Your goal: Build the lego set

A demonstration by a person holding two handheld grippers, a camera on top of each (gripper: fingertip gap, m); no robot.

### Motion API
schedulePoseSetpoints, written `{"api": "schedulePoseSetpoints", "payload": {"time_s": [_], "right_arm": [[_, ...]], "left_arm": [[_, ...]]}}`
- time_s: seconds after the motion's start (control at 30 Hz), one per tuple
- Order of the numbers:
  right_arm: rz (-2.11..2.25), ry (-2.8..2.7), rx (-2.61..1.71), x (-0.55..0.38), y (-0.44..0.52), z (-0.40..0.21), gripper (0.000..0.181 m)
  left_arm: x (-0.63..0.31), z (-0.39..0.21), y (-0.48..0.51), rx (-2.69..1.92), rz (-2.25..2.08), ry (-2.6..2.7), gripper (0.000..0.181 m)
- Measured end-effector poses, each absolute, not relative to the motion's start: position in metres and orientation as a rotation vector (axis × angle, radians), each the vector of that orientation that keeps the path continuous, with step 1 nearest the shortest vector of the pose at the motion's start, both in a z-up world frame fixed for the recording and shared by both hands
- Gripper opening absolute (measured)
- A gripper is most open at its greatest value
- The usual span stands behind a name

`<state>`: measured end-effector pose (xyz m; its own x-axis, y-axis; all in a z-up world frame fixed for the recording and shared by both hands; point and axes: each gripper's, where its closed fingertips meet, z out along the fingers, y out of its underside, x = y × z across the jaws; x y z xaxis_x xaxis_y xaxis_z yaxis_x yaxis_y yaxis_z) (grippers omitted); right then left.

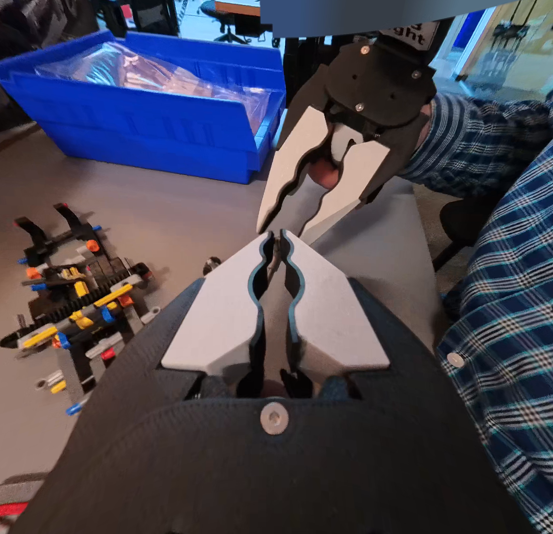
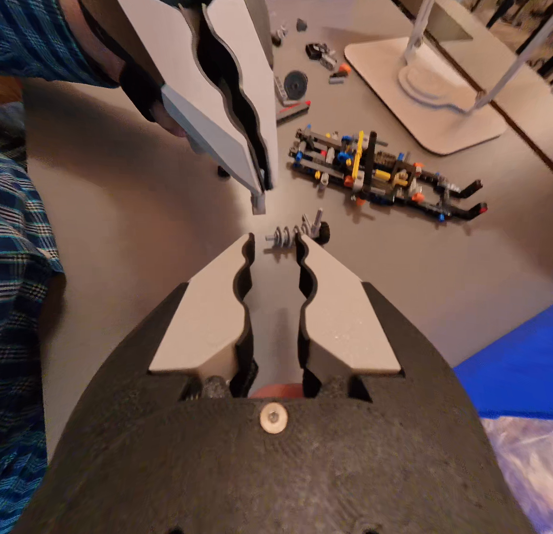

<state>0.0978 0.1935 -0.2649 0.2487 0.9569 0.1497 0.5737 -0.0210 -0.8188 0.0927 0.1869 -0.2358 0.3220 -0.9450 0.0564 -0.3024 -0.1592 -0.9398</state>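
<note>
My left gripper is shut on a small grey lego piece and holds it above the grey table; it comes in from the top of the right wrist view. My right gripper is open, tips low over a grey spring-like lego part on an axle, beside a small black piece. In the left wrist view the right gripper faces my left one, tips nearly meeting. The partly built lego chassis, black with yellow, blue and orange parts, lies on the table.
A blue bin with a clear plastic bag stands at the back, also near the right gripper. A monitor stand sits beyond the chassis. Loose pieces include a black wheel disc and a grey beam. Plaid sleeves flank the grippers. The tips of both grippers are at nearly the same place. From either gripper's tips it is about 20 centimetres to the grey beam.
</note>
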Motion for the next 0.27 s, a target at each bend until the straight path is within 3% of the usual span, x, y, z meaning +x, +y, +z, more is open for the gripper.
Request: {"api": "schedulePoseSetpoints", "payload": {"time_s": [0.03,0.17,0.2,0.27], "right_arm": [[0.59,-1.421,-1.728,0.099,0.195,-0.27,0.032],[0.572,-1.388,-1.785,0.098,0.203,-0.281,0.061],[0.587,-1.379,-1.786,0.097,0.203,-0.281,0.062],[0.638,-1.365,-1.766,0.093,0.202,-0.276,0.04]], "left_arm": [[0.092,-0.238,0.188,-1.67,-0.901,1.125,0.001],[0.094,-0.25,0.186,-1.703,-0.94,1.152,0.001],[0.095,-0.252,0.187,-1.718,-0.964,1.141,0.001],[0.095,-0.253,0.19,-1.729,-0.973,1.12,0.001]]}}
